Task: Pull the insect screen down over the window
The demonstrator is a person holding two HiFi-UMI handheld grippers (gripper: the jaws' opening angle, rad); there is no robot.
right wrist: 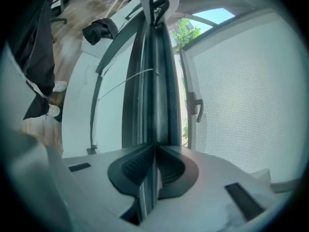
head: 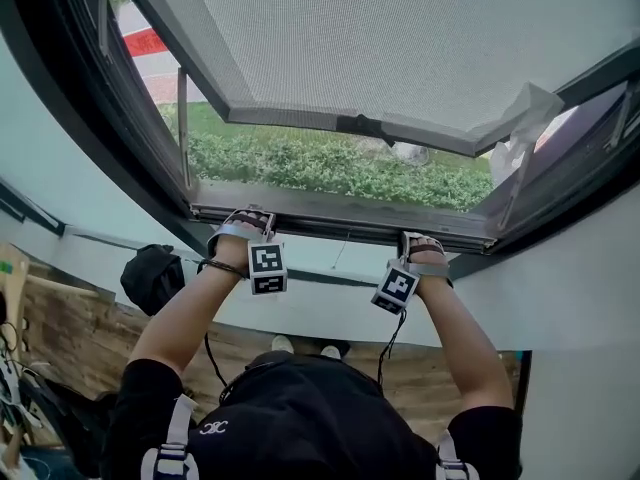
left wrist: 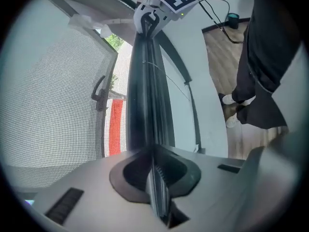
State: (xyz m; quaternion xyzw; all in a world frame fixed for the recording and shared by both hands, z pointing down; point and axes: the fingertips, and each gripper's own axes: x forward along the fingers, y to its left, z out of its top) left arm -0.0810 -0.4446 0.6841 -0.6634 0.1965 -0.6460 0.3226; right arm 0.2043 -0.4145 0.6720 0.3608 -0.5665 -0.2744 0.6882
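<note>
The grey mesh insect screen [head: 400, 38] runs off the head view's top edge. The dark metal rail [left wrist: 147, 105] blurs close to the lens where the left hand-held gripper [left wrist: 157, 187] and right hand-held gripper [right wrist: 150, 178] clamp it; in the head view their jaws are hidden.

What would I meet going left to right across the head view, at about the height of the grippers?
black bag → left gripper, shut on the dark rail → right gripper, shut on the same rail → white plastic scrap, higher up at the frame's right corner.
</note>
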